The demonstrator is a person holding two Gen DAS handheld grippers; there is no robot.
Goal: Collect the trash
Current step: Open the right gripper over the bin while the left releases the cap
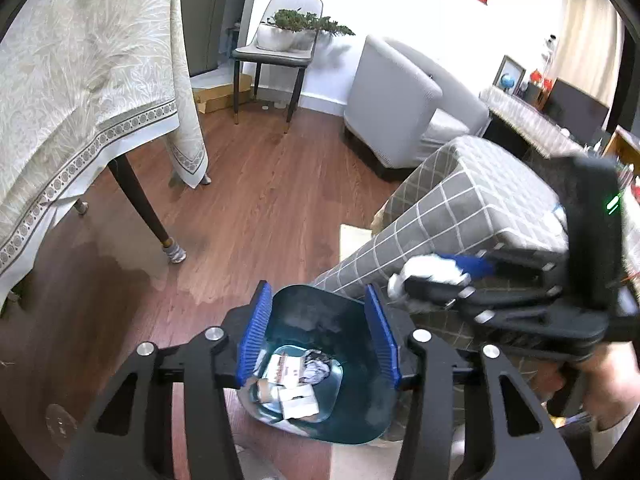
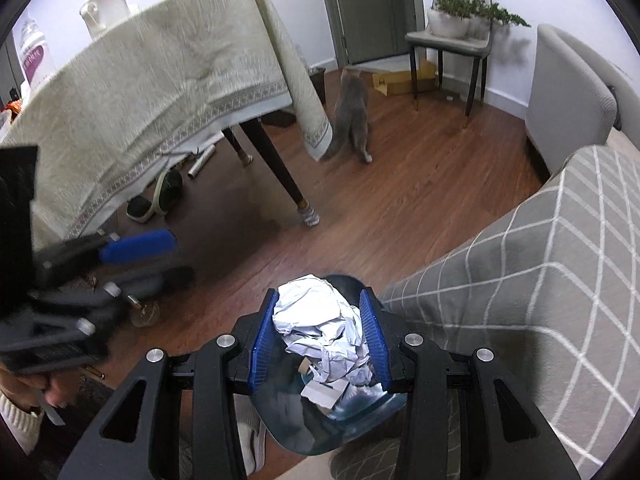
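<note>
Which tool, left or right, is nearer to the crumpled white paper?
Right. The right tool grips the crumpled white paper above the teal bin. The left tool stands open over the bin, beside it, holding nothing.

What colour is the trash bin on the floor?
Dark teal bin, clearest in the left wrist view.

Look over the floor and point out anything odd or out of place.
A grey cat stands on the wood floor by the tablecloth's hanging corner. Shoes and a foil-like roll lie under the table.
</note>
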